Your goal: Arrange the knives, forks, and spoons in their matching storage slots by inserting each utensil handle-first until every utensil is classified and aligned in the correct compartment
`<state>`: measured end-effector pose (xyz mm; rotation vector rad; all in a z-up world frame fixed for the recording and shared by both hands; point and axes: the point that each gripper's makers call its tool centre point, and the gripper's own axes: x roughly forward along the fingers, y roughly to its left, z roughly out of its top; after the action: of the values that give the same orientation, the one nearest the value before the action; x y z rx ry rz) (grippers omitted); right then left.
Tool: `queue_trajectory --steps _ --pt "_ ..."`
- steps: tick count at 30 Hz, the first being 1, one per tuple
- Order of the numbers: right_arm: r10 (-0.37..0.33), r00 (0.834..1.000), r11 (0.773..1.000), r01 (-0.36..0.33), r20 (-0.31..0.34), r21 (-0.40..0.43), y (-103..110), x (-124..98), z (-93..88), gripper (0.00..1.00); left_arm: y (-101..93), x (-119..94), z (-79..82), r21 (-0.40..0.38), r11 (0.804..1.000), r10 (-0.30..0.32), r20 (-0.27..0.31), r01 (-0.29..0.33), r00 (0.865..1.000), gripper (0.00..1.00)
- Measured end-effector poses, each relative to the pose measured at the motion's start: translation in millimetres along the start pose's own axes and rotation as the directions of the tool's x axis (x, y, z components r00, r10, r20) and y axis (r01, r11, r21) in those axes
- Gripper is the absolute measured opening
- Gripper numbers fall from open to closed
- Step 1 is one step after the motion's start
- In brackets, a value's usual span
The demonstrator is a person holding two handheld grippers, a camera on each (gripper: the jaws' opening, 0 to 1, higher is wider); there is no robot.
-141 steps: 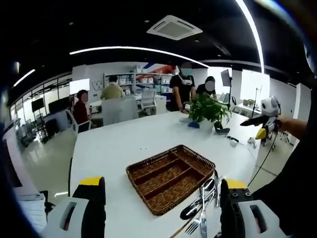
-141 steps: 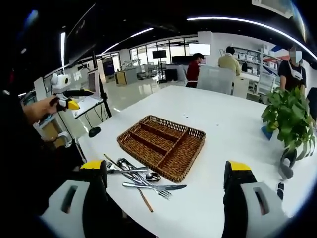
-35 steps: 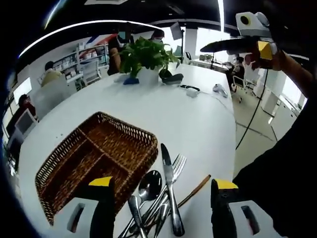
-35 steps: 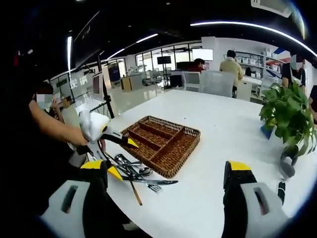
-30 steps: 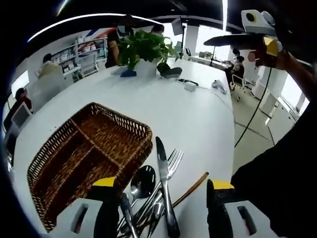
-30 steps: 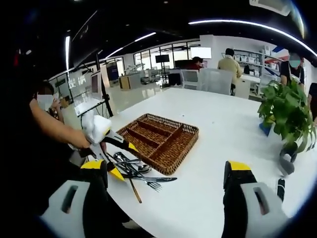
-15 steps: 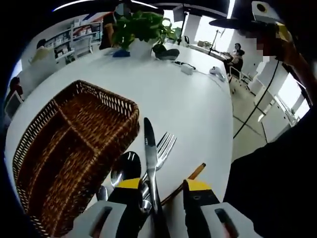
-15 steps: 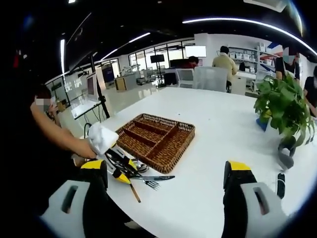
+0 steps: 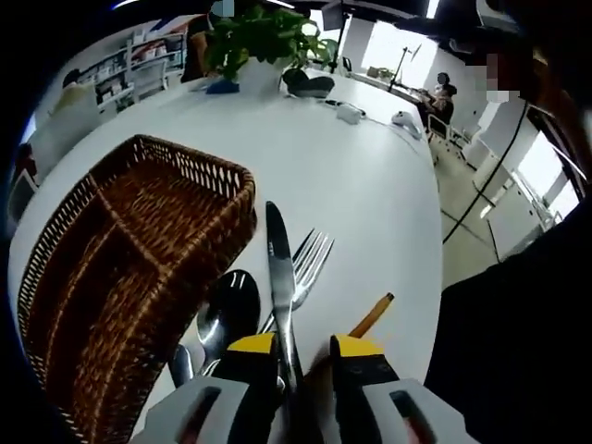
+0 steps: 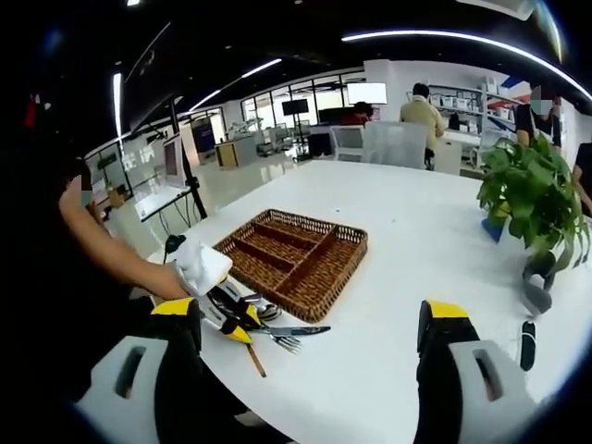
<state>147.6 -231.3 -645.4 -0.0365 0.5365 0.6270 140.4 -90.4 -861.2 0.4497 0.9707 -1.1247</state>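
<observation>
The knife is being clamped by the left gripper near the table edge, while the right gripper is being held open; neighbouring forks are risking being dragged along.

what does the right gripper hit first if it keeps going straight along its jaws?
Probably only the bare white table. The right gripper is open, with tabletop between its jaws. The wicker cutlery tray and cutlery pile sit toward its left jaw, so likely missed, though depth is unclear.
</observation>
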Motion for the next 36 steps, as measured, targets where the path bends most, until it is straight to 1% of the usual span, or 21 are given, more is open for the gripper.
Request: queue_trajectory --steps 1,4,7,8,9,11,12,14,15,17,18,19,21,23,26,28,31,33,36 --pt "0.002 1.000 1.000 -0.002 -0.001 -0.002 1.1 0.7 0.0 0.99 -0.2 0.9 -0.9 0.022 1.000 0.002 -0.010 -0.002 1.000 0.21" --pt "0.003 1.000 1.000 -0.003 -0.003 -0.004 2.7 1.3 -0.5 0.99 3.7 1.8 2.4 0.049 0.998 0.031 -0.011 -0.030 0.999 0.17" --pt "0.003 1.000 1.000 -0.003 -0.004 -0.003 3.2 1.1 -1.2 0.99 6.7 3.5 2.6 0.078 0.995 0.062 -0.021 -0.060 0.998 0.12" --pt "0.003 1.000 1.000 -0.003 -0.004 -0.003 3.2 0.7 -1.4 0.99 7.8 4.5 2.4 0.103 0.992 0.071 -0.024 -0.068 0.997 0.09" --pt "0.000 1.000 1.000 0.000 -0.005 -0.003 2.7 0.0 -1.7 0.99 8.2 5.5 3.2 0.125 0.989 0.081 -0.022 -0.078 0.996 0.09" --pt "-0.001 1.000 1.000 0.001 -0.003 -0.002 2.2 -0.8 -1.4 0.99 7.1 6.3 3.4 0.134 0.987 0.091 -0.027 -0.087 0.995 0.09" --pt "-0.003 1.000 1.000 0.003 -0.001 -0.001 1.8 -1.7 -1.5 0.99 7.6 6.0 3.3 0.156 0.983 0.104 -0.031 -0.098 0.994 0.09" --pt "-0.005 1.000 1.000 0.005 0.000 0.000 1.2 -2.2 -1.8 0.99 7.4 6.0 4.1 0.160 0.982 0.111 -0.030 -0.105 0.993 0.08" --pt "-0.007 1.000 1.000 0.007 0.000 0.000 1.1 -2.3 -2.1 0.99 9.3 5.4 3.7 0.143 0.983 0.121 -0.027 -0.116 0.992 0.07" --pt "-0.007 1.000 1.000 0.007 -0.001 0.001 2.0 -2.3 -2.9 0.99 8.6 2.9 3.5 0.128 0.985 0.116 -0.017 -0.113 0.993 0.05" --pt "-0.007 1.000 1.000 0.007 -0.001 0.001 2.0 -2.2 -3.3 0.99 8.5 2.2 5.4 0.165 0.980 0.111 -0.002 -0.109 0.994 0.05" --pt "-0.007 1.000 1.000 0.007 -0.001 0.001 2.2 -2.0 -3.7 0.99 9.2 0.3 5.2 0.178 0.978 0.116 -0.001 -0.114 0.993 0.05" --pt "-0.004 1.000 1.000 0.004 -0.001 0.003 2.6 -1.1 -4.4 0.99 6.4 -1.1 6.8 0.139 0.986 0.087 0.008 -0.088 0.996 0.05" --pt "-0.002 1.000 1.000 0.002 -0.005 0.002 3.4 0.8 -5.9 0.99 9.5 -1.9 6.3 0.146 0.985 0.096 0.002 -0.096 0.995 0.04" --pt "0.005 1.000 1.000 -0.005 -0.005 0.001 5.3 3.3 -5.3 0.99 7.0 -6.6 7.8 0.146 0.986 0.082 0.005 -0.082 0.997 0.04" --pt "0.009 1.000 1.000 -0.009 -0.005 -0.002 6.2 4.5 -4.5 0.99 4.9 -10.0 9.3 0.159 0.985 0.069 0.004 -0.069 0.998 0.04" --pt "0.012 1.000 1.000 -0.012 -0.004 -0.003 6.9 6.2 -3.9 0.99 -0.2 -13.5 10.2 0.176 0.984 0.033 -0.009 -0.031 0.999 0.04" --pt "0.018 1.000 1.000 -0.018 -0.006 -0.003 7.6 9.5 -5.9 0.99 -4.9 -16.1 11.6 0.222 0.975 0.007 -0.019 -0.003 1.000 0.04" --pt "0.037 0.999 0.999 -0.037 -0.024 -0.010 11.0 17.3 -15.1 0.98 -6.4 -18.1 12.0 0.253 0.967 0.003 -0.023 0.003 1.000 0.04"
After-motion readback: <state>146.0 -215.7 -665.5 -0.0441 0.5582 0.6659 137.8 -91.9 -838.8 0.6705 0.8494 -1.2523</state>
